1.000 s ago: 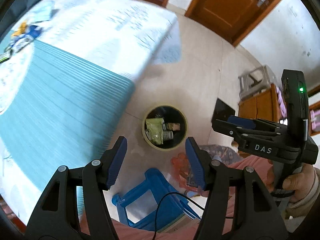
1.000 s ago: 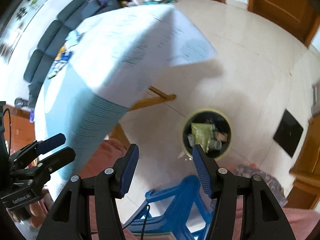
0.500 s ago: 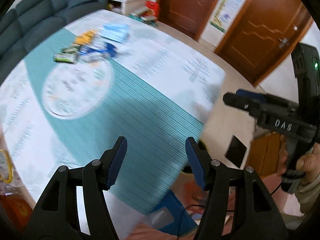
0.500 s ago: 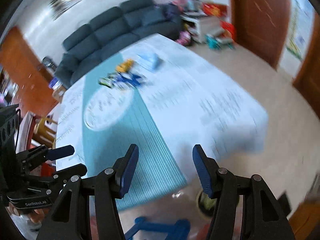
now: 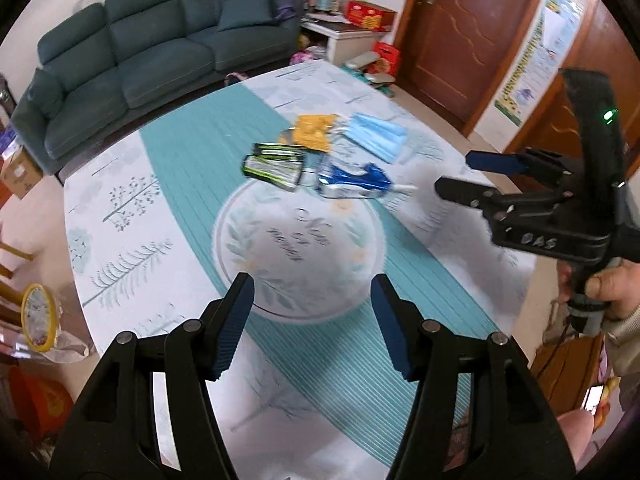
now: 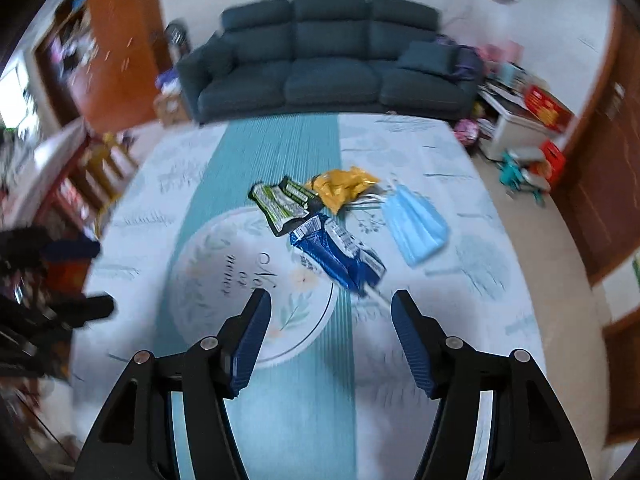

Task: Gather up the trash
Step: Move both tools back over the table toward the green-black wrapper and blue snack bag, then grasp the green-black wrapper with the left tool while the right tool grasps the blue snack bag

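The trash lies in a loose cluster on the far half of the surface [image 6: 460,184], ahead of both grippers and touching neither; from left to right in the right wrist view it is a green wrapper [image 6: 280,202], a yellow wrapper [image 6: 340,188], a blue wrapper [image 6: 336,250] and a blue face mask [image 6: 416,226].

The right gripper [image 6: 331,340] has its fingers apart with nothing between them, and they are opening wider; the blue wrapper sits just beyond its fingertips, slightly right of the centre line, its long axis running diagonally from upper left to lower right, so the gap would have to turn to cross it.

The left gripper [image 5: 312,324] also holds its fingers apart and empty, over the round printed medallion [image 5: 296,240]; the cluster lies well ahead of it, so the right hand [image 5: 612,284] looks the nearer one for the next pick, judged from the two views.

Both views are smeared by motion; the wrappers overlap where they meet, so their edges and any smaller scrap beneath them cannot be made out; print on them is unreadable; no bin is in view.
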